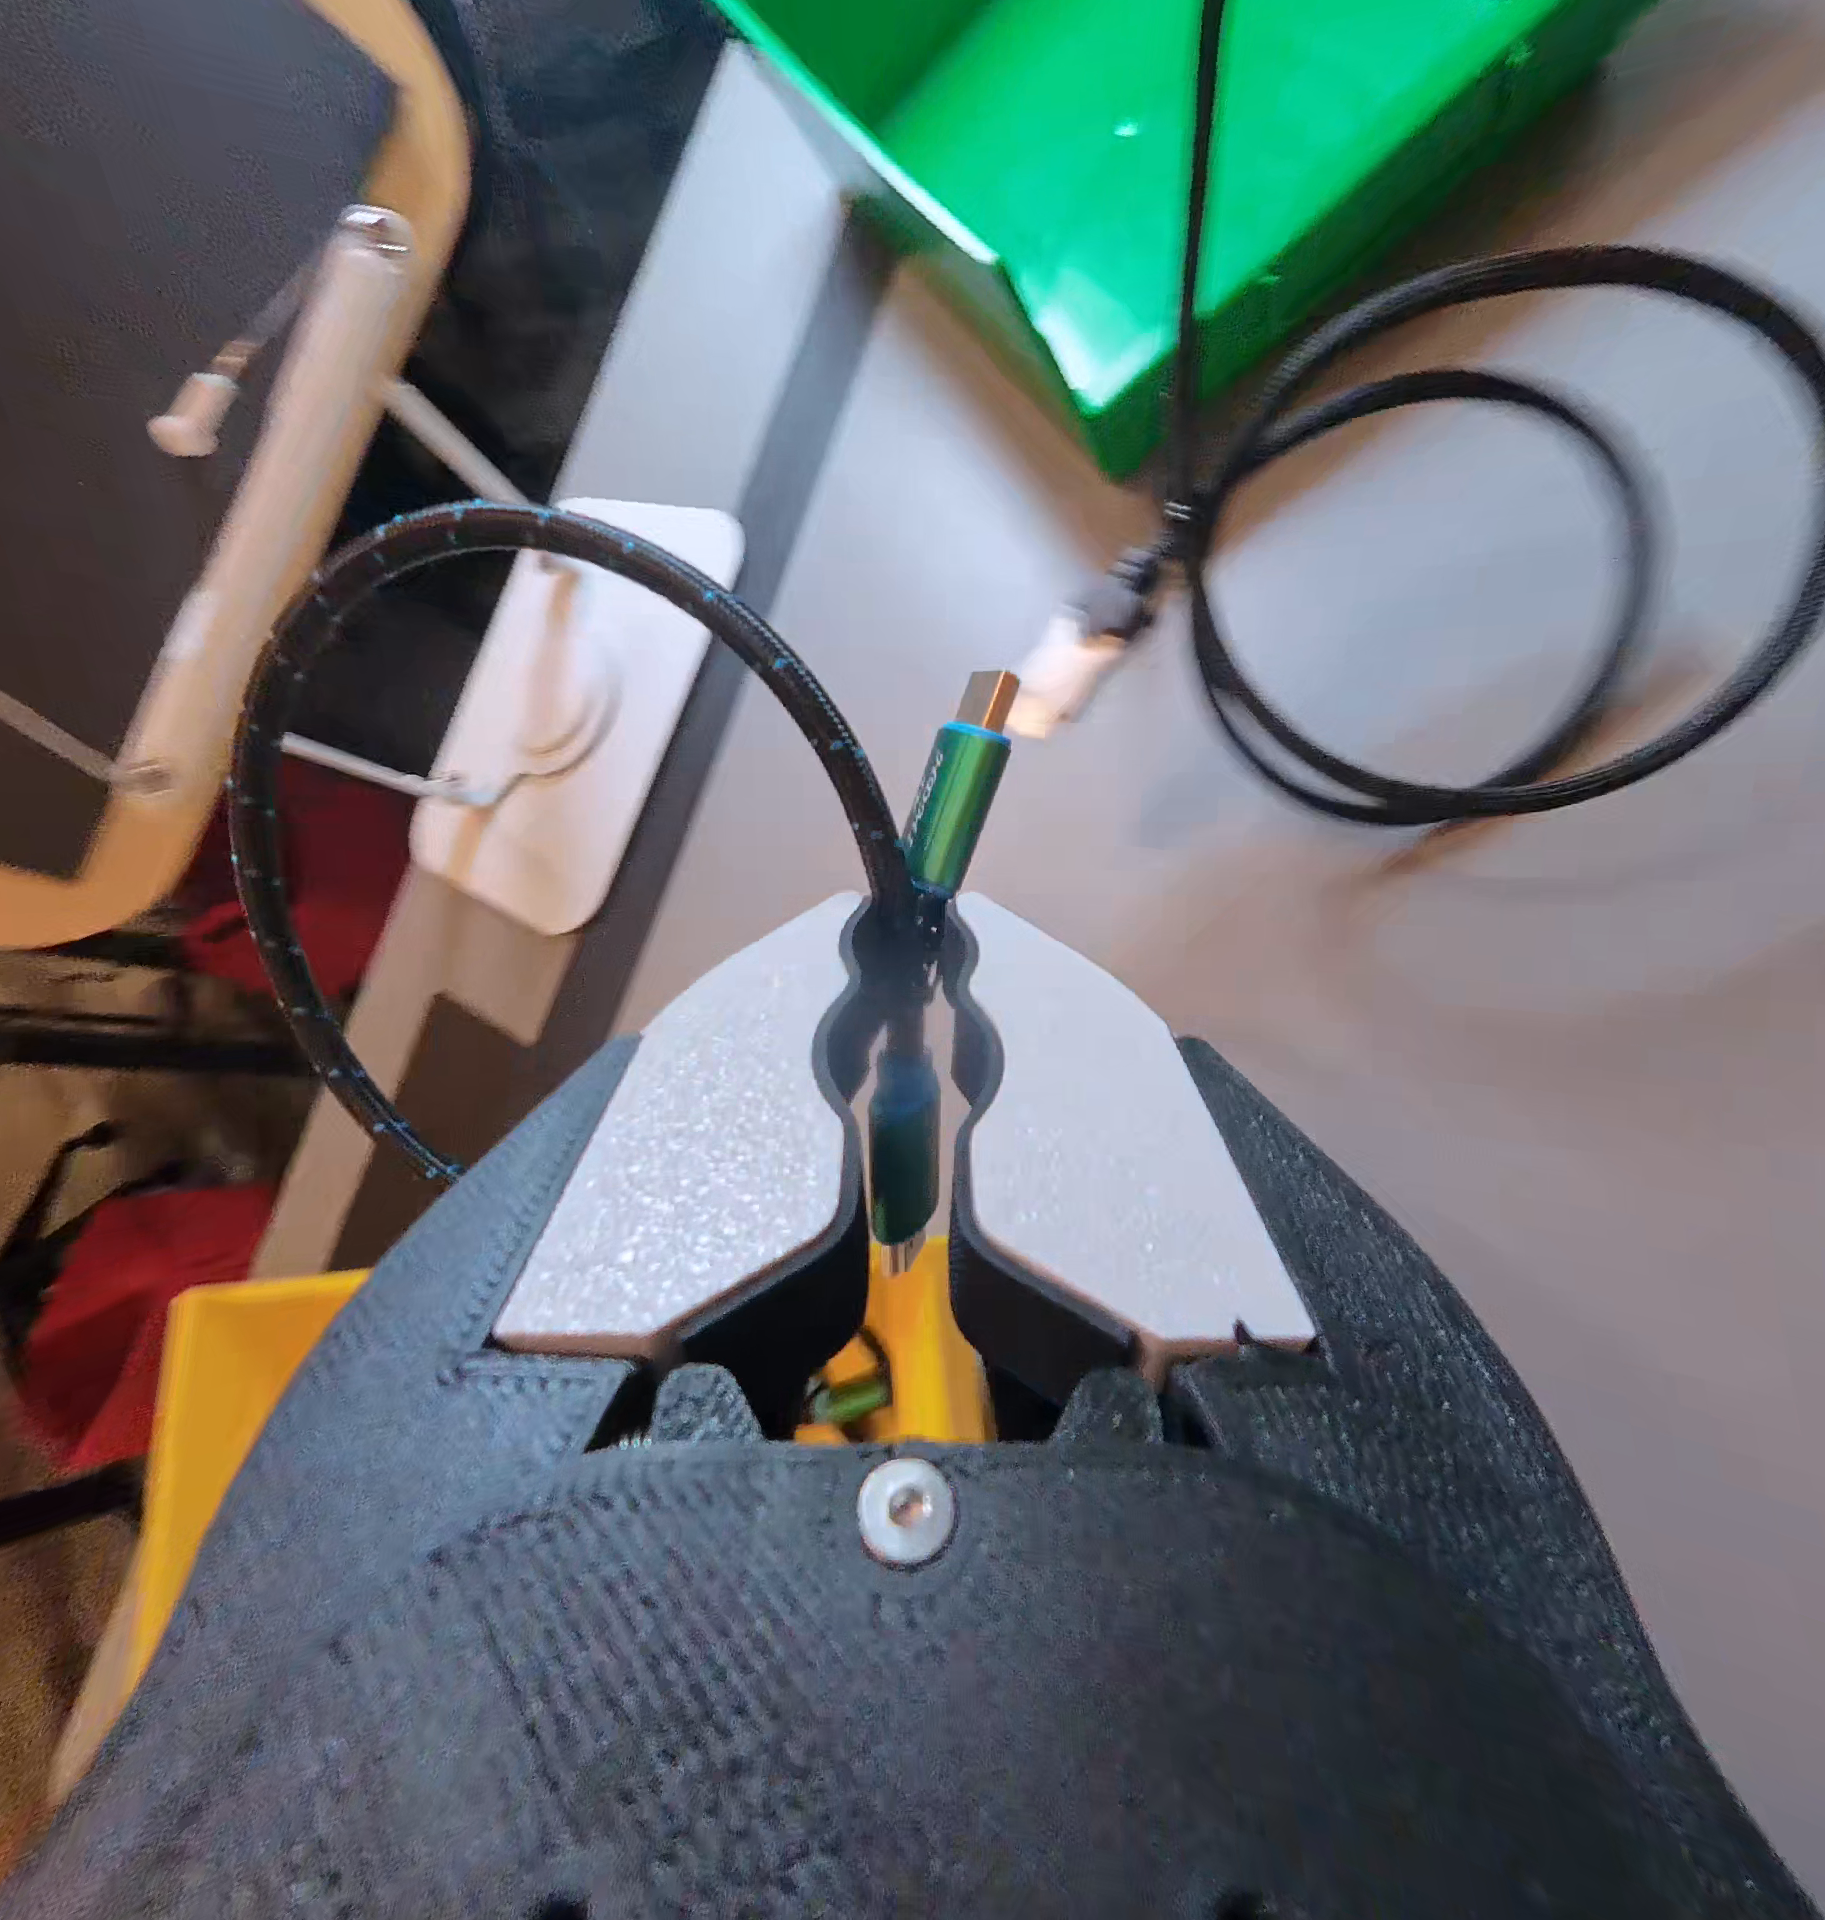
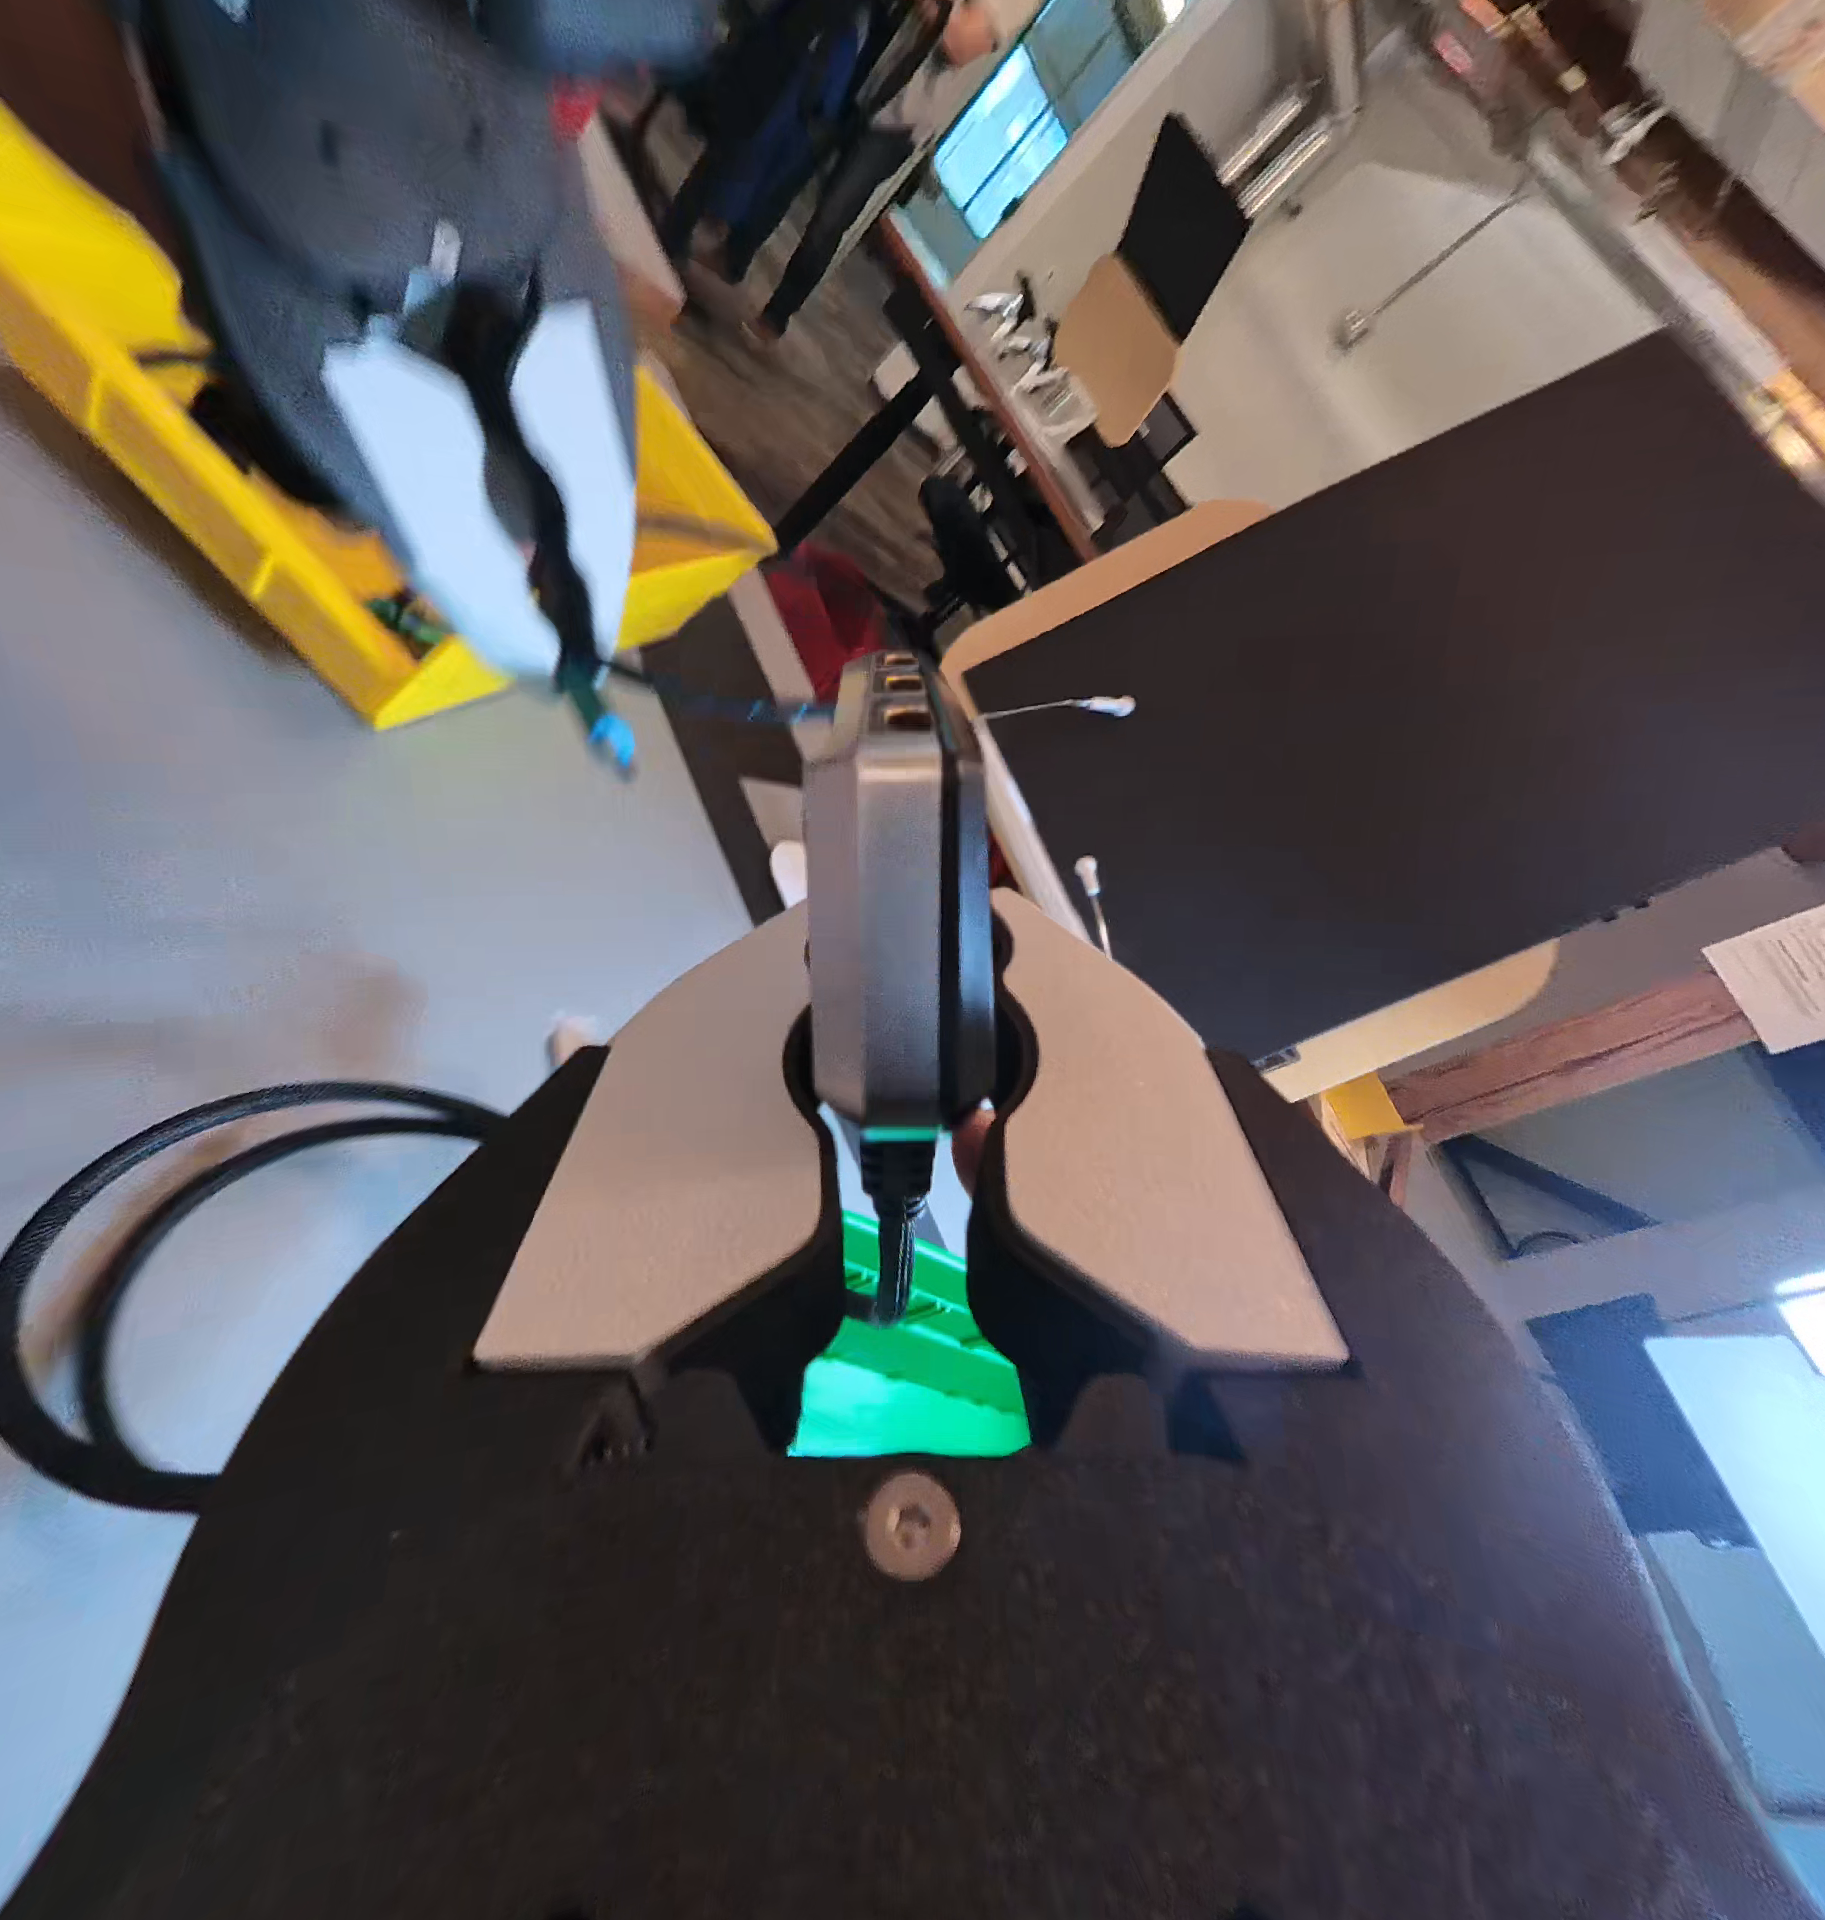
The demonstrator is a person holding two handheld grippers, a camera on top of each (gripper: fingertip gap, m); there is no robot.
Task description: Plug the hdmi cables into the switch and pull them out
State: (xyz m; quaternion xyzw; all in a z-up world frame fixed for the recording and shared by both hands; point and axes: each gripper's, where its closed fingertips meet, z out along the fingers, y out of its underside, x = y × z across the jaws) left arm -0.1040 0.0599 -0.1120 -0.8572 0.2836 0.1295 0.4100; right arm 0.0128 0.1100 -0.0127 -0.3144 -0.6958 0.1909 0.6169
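Note:
My left gripper [image 1: 908, 914] is shut on a black braided HDMI cable [image 1: 295, 727] just behind its green metal plug [image 1: 955, 800]. The plug's gold tip points forward, in the air above the table. A second green plug [image 1: 900, 1164] hangs between the fingers. My right gripper [image 2: 897, 925] is shut on the dark grey switch [image 2: 887, 894], held on edge with its ports [image 2: 903, 686] at the far end. The switch's own black lead [image 2: 892, 1226] drops below. The left gripper [image 2: 565, 665] shows blurred at upper left, its plug [image 2: 601, 727] apart from the switch.
A black cable [image 1: 1510, 520] lies coiled on the grey table, a pale plug [image 1: 1069, 665] at its end. A green bin [image 1: 1043, 208] stands behind it, and a yellow bin [image 2: 295, 582] at the table's edge. A chair [image 1: 264, 520] is beyond the edge. There is about 15 centimetres between the tips of the two grippers.

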